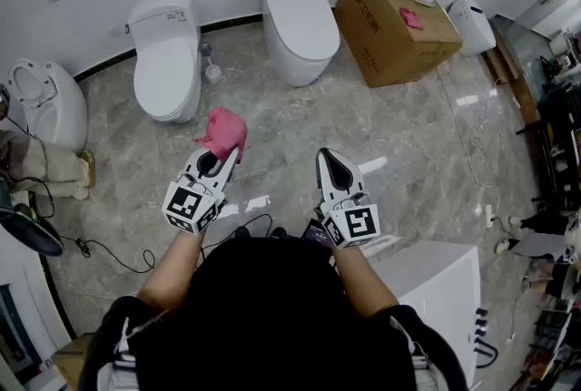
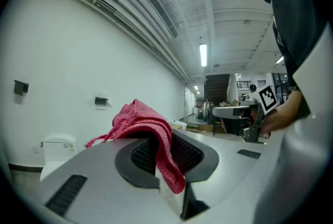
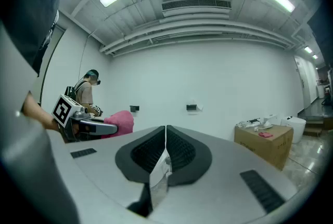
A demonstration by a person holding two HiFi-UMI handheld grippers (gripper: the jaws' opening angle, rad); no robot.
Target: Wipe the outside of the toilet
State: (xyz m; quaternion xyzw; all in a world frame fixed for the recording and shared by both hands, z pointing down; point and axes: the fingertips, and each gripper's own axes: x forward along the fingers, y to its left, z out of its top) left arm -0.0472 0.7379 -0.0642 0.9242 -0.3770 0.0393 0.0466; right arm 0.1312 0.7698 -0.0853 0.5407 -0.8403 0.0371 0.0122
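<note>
Between jaws of left tool: crumpled pink-red cloth, clamped. Right tool: jaws together, empty. Ahead of left tool: white ceramic toilet on grey marble floor.

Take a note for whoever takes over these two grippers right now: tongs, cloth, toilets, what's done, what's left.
Left tongs: shut on the pink cloth. Right tongs: shut, empty.
Both are held over the floor, short of the toilets. The nearest toilet stands ahead of the left tongs, with a second toilet to its right.
Done: cloth in hand.
Left: no toilet touched yet, so all the outside wiping.
</note>
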